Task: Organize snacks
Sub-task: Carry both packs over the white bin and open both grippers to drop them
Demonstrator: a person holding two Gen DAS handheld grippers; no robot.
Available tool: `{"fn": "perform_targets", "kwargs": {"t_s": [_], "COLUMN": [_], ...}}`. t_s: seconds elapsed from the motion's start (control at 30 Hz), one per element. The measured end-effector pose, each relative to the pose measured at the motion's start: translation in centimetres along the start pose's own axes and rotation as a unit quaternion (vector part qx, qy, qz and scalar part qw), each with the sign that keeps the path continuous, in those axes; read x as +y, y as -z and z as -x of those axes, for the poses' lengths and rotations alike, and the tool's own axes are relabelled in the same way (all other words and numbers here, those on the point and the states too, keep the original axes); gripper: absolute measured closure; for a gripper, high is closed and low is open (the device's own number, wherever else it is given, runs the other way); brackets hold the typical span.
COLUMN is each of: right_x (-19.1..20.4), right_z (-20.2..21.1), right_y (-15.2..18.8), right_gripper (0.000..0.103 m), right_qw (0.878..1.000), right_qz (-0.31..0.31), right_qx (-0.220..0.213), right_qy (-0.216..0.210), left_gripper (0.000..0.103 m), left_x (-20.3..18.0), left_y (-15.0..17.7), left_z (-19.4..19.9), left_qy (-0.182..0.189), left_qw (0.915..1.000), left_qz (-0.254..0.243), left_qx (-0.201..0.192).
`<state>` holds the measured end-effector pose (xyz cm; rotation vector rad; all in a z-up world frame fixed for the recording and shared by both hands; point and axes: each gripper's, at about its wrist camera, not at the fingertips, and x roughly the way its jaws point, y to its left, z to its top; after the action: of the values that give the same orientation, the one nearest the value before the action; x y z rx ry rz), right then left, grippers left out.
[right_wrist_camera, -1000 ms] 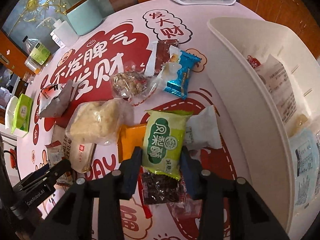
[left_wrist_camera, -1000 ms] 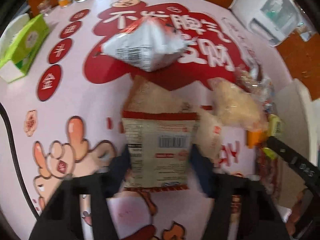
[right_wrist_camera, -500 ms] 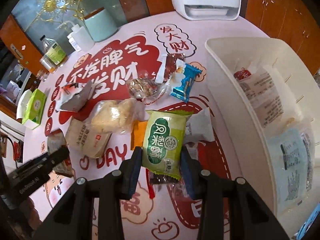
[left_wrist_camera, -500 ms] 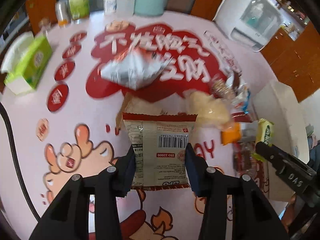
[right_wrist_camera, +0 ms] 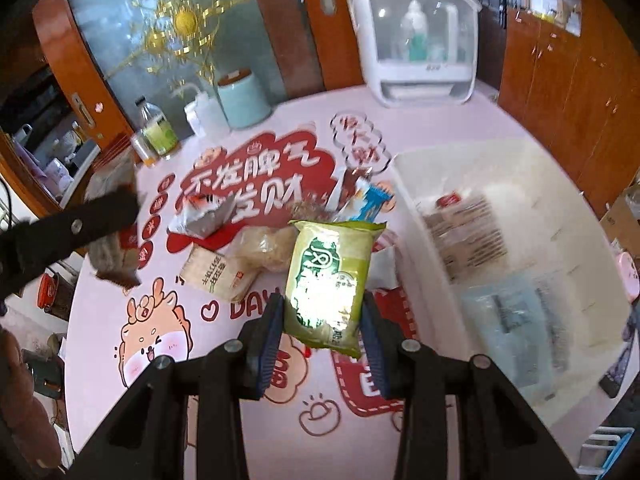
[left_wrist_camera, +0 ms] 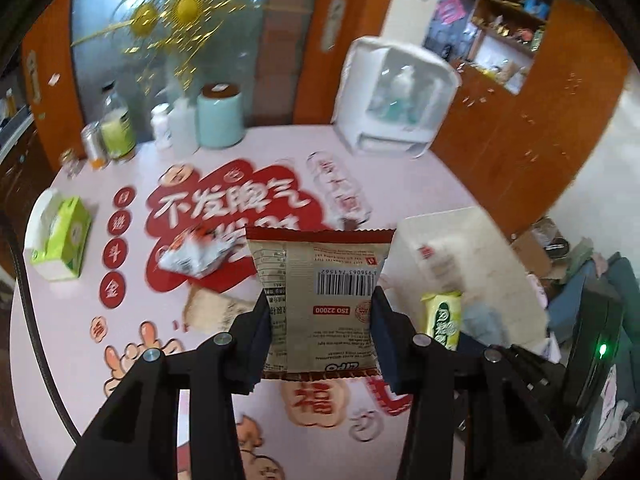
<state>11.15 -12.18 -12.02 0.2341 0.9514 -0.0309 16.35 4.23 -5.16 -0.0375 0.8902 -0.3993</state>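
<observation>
Both claws are loaded up here: the left claw is clamped on a beige snack packet with a red top edge and a barcode facing the camera, held up off the bench, and the right claw is squeezing a green pastry packet, also lifted clear of the surface. From the right wrist view, the white bin sits off to the right of the claw with a few flat packets already lying inside it, though they're too blurry to name. Ahead of the right claw there's a loose pile on the bench: a clear bag of pale puffed snacks, a beige printed pack just left of it, a silver-and-red bag further ahead, and a blue wrapper near the bin's corner. The left claw shows up at the far left of that view, dark and blurred, with its packet. Way ahead at the back of the bench are a mint canister, some bottles and a white appliance.
</observation>
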Motion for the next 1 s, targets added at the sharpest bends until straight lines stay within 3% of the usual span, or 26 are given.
{"fn": "perform_targets", "kwargs": {"t_s": [0.27, 0.5, 0.7, 1.0], "right_x": [-5.2, -10.3, -14.0, -18.3], "right_z": [6.2, 9.0, 9.7, 9.7], "right_y": [-0.5, -1.1, -1.6, -3.5], "right_gripper": [0.065, 0.065, 0.064, 0.064], "right_qw": [0.997, 0.993, 0.99, 0.986], "right_qz": [-0.02, -0.043, -0.056, -0.069], "right_qx": [-0.066, -0.101, -0.112, -0.129], "right_qy": [0.024, 0.049, 0.064, 0.081], "left_gripper": [0.059, 0.059, 0.059, 0.059], "left_x": [-8.2, -15.9, -21.5, -25.7], "left_y": [-2.0, -3.9, -4.4, -5.0], "left_z": [1.6, 1.1, -0.9, -5.3], "left_qy": [0.036, 0.061, 0.048, 0.009], "left_qw": [0.9982, 0.9939, 0.9907, 0.9889], "left_qz": [-0.036, -0.075, -0.115, -0.142], "left_qx": [-0.031, -0.053, -0.055, -0.042]}}
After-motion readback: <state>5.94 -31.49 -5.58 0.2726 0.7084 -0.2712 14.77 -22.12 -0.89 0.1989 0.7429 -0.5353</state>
